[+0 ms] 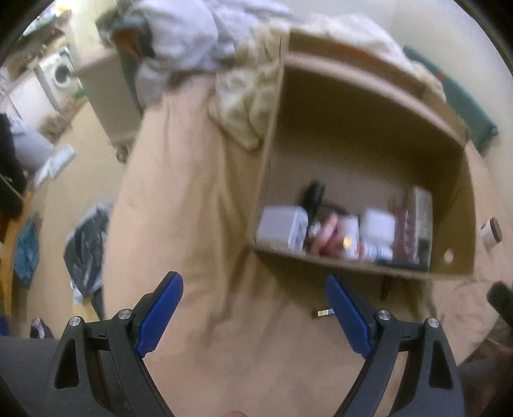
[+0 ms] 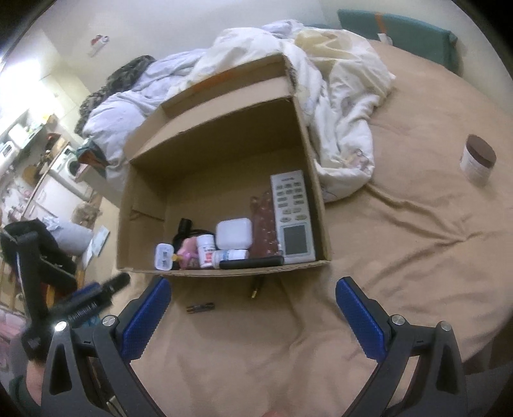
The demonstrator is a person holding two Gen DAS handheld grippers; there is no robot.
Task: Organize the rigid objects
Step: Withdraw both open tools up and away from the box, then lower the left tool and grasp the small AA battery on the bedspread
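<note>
An open cardboard box [image 2: 144,205] [image 1: 449,179] stands on the tan bed sheet. Along its near wall lie a grey remote [image 2: 291,215], a white case [image 2: 233,235], pill bottles [image 2: 206,246], a white plug [image 2: 164,256] and a black item. On the sheet in front of the box lie a small battery-like piece [image 2: 200,308] [image 1: 323,312] and a thin metal-tipped stick [image 2: 255,288]. A brown-lidded jar [image 2: 477,158] [image 1: 492,231] stands to the right. My left gripper [image 1: 255,309] is open above the sheet. My right gripper [image 2: 253,316] is open too, empty.
Crumpled white bedding [image 2: 336,106] lies behind and beside the box. A teal pillow [image 2: 397,22] sits at the headboard. The other gripper's body [image 2: 80,304] shows at the left of the right wrist view. The floor left of the bed holds bags and clutter [image 1: 86,250].
</note>
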